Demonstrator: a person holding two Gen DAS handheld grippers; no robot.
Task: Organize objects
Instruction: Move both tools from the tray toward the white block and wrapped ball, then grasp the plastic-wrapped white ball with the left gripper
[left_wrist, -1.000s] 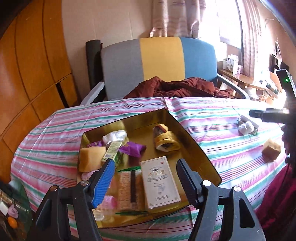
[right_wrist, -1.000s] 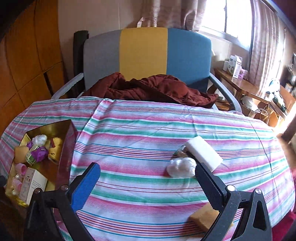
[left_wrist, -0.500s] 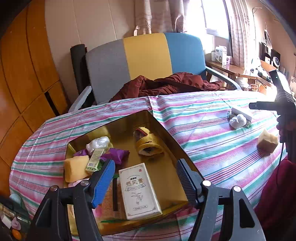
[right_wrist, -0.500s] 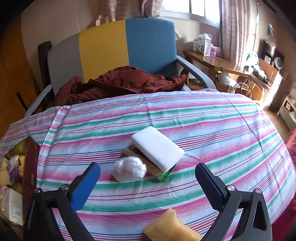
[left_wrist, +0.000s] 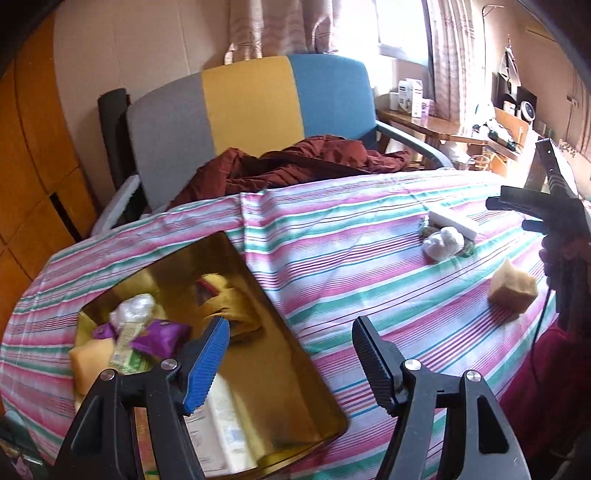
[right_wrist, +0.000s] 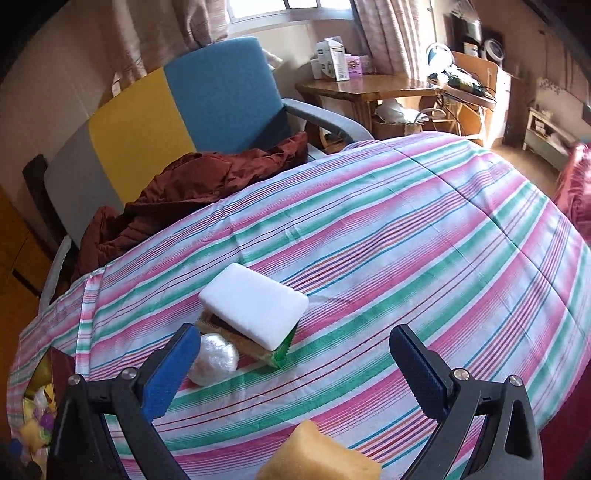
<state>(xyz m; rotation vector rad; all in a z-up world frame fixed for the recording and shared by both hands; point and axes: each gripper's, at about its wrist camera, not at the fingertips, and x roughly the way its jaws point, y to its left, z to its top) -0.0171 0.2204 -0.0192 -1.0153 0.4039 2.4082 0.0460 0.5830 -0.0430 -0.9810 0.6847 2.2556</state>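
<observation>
Left wrist view, table: round top w/ pink-green-white striped cloth (left_wrist: 332, 258), fills most of both views.
Chair: grey/yellow/blue back (left_wrist: 251, 107) behind table, dark red garment (left_wrist: 295, 166) heaped on seat.
Gold tray: (left_wrist: 288, 354) on table's left side, holds small items — purple packet (left_wrist: 159, 338), yellow sponge piece (left_wrist: 86, 360), clear-wrapped lump (left_wrist: 131, 308), yellow roll (left_wrist: 229, 306), white box (left_wrist: 225, 428) near front edge, blurred.
L gripper: (left_wrist: 290, 360) jaws spread wide, empty, over tray's right rim.
R gripper: (right_wrist: 293, 369) jaws spread wide, nothing between; also seen at far right of left view.
White block: (right_wrist: 255, 304) on cloth mid-table, lying atop a brown/green flat pack (right_wrist: 255, 349).
White wrapped ball: (right_wrist: 214, 360) touching that pack, just beside R gripper's left finger.
Yellow sponge: (right_wrist: 317, 456) on cloth at bottom edge of right view, apart from the white block, well apart from tray.
</observation>
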